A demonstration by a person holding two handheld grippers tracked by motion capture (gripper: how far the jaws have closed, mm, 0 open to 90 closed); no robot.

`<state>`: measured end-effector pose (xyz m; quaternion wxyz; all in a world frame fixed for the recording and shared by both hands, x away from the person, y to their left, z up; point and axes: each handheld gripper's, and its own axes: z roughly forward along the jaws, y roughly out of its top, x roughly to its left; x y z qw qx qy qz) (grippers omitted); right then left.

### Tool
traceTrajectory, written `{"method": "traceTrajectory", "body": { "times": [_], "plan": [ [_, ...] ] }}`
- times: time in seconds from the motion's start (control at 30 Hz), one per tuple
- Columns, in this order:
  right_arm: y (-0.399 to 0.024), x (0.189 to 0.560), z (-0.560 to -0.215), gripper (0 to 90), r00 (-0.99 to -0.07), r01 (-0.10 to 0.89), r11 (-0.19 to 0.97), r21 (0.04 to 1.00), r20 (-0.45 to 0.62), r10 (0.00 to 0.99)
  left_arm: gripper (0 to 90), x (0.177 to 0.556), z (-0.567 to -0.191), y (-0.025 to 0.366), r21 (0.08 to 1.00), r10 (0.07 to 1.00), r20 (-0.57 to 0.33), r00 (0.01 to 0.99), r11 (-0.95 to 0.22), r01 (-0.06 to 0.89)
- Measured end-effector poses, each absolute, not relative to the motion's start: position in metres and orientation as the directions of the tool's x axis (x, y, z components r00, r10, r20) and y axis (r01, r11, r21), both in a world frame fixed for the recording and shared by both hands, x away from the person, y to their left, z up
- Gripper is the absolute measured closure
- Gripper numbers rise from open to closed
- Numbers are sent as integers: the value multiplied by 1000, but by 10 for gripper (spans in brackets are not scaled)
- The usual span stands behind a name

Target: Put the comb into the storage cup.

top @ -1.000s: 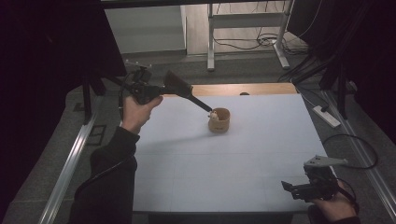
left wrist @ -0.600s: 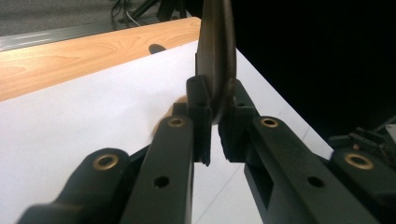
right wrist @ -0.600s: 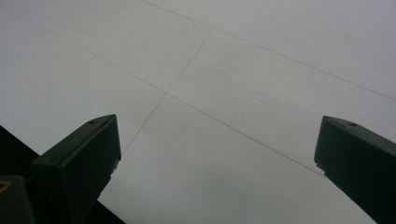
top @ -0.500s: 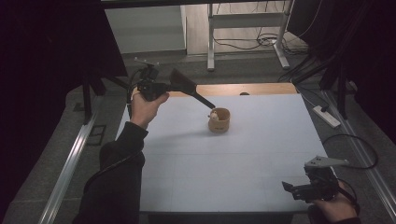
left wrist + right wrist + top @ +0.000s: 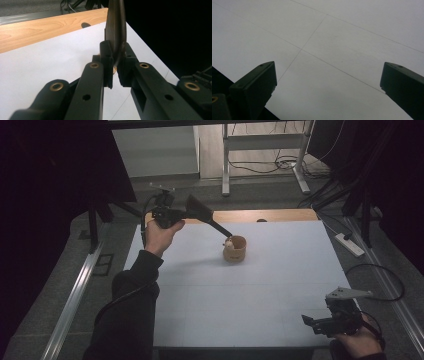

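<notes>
Left gripper (image 5: 226,234), raised at the table's far left, has its jaws clamped on the rim of a small wooden cup (image 5: 234,249) standing far of centre. Grip should be kept square and any lift slow and level to avoid tipping. Right gripper (image 5: 308,321) hovers low at the near right corner, jaws spread wide, holding nothing.

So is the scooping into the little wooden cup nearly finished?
Partly. The left gripper is shut on a dark spoon, whose tip sits at the rim of the wooden cup, with something pale there. The right gripper waits open near the table edge. Setting the spoon down looks left, probably.
</notes>
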<state>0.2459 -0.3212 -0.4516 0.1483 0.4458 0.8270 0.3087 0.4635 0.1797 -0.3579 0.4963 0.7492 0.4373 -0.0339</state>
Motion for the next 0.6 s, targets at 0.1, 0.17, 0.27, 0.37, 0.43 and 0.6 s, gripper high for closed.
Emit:
{"method": "traceTrajectory", "body": {
  "times": [0.1, 0.17, 0.27, 0.37, 0.43, 0.6],
  "plan": [
    [-321, 246, -452, 11, -557, 648, 410, 642, 32, 830, 827, 465, -361, 177, 712, 621, -485, 616, -128, 690],
    [-321, 246, -452, 11, -558, 646, 411, 642, 31, 829, 827, 466, -362, 175, 710, 621, -486, 616, -130, 692],
    [-321, 246, -452, 11, -559, 646, 412, 642, 31, 829, 827, 467, -365, 172, 708, 619, -487, 616, -134, 694],
    [-321, 246, -452, 11, -560, 646, 413, 642, 30, 828, 827, 468, -366, 171, 708, 620, -485, 617, -136, 693],
    [-321, 246, -452, 12, -559, 647, 412, 642, 31, 829, 827, 469, -367, 169, 706, 621, -485, 616, -139, 695],
    [-321, 246, -452, 13, -558, 647, 411, 642, 32, 829, 827, 470, -371, 168, 702, 622, -482, 617, -148, 697]
  ]
}}
